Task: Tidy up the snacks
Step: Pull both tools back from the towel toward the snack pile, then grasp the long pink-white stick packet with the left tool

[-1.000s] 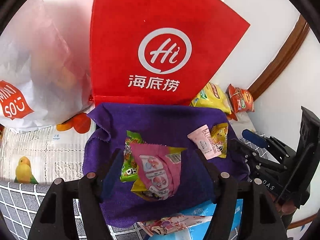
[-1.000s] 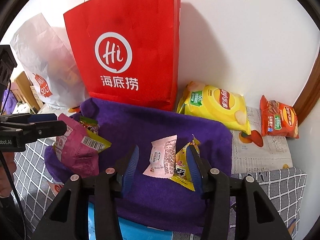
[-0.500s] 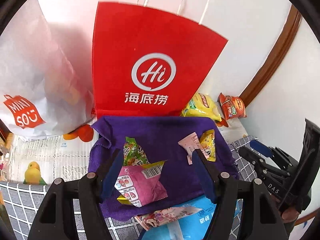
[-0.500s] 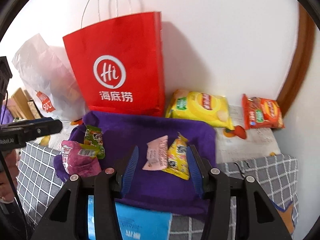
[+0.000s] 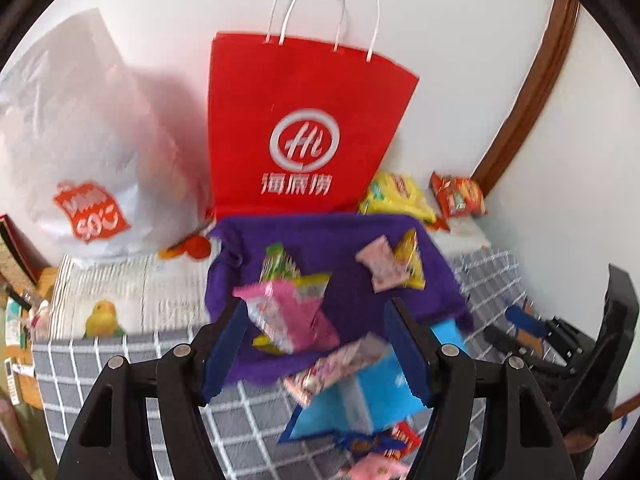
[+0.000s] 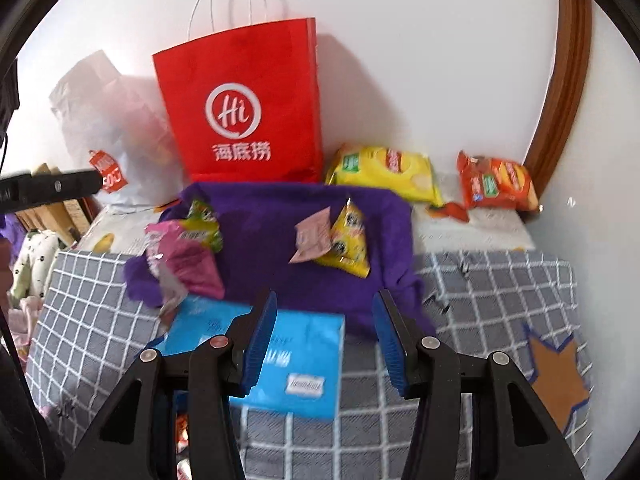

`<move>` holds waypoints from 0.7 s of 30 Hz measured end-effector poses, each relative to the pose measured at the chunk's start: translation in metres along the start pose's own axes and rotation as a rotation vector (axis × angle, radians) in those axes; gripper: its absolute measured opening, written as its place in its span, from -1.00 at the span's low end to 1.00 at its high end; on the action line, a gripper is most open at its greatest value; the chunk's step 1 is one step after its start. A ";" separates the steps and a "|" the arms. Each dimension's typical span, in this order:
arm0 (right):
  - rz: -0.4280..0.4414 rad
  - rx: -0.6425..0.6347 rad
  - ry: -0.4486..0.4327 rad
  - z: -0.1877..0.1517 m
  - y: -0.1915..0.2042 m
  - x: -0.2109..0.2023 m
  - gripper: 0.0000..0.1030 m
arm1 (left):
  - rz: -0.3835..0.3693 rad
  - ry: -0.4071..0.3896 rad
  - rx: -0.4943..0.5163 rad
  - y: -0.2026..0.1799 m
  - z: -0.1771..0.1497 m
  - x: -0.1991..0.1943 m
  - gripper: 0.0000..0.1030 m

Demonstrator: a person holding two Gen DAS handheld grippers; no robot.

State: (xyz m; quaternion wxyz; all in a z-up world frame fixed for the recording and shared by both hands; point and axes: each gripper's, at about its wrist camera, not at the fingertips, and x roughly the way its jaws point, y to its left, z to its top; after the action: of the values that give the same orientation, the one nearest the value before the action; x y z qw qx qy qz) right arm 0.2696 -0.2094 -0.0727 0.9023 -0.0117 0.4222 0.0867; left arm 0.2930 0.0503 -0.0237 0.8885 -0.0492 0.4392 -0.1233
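Four snack packets lie on the purple cloth [image 6: 280,248]: a pink packet [image 6: 188,260] over a green one [image 6: 202,216] at its left edge, a pale pink one [image 6: 310,236] touching a yellow one [image 6: 348,240] near its middle. Your left claw [image 5: 316,344] and right claw [image 6: 324,340] both stand open, empty, at the cloth's near edge.

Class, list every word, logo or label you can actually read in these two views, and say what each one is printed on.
"Hi" in a white ring: red paper bag.
Chinese characters under it: blurred, not safely readable.
"SO": orange label on the white plastic bag, the rest smeared.
Snack packets and blue pack: print too blurred to read.
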 end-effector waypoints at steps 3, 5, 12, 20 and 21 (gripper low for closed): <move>0.029 0.016 0.011 -0.013 0.004 -0.005 -0.03 | 0.007 0.021 -0.020 0.006 -0.018 -0.003 0.33; 0.047 0.025 0.013 -0.020 0.007 -0.009 -0.03 | 0.020 0.025 -0.029 0.009 -0.032 -0.006 0.33; 0.066 -0.013 0.017 -0.049 0.021 -0.020 -0.03 | 0.020 0.061 -0.059 0.016 -0.070 0.005 0.33; 0.083 -0.002 0.059 -0.077 0.010 -0.006 -0.03 | 0.056 0.118 -0.017 0.005 -0.080 0.048 0.29; 0.082 -0.001 0.064 -0.079 0.008 -0.003 -0.03 | 0.057 0.122 -0.013 0.005 -0.081 0.052 0.26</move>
State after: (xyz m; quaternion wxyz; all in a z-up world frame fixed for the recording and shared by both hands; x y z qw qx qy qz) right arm 0.2065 -0.2095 -0.1208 0.8839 0.0027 0.4511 0.1235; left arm 0.2602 0.0427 -0.1141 0.8629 -0.0349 0.4946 -0.0980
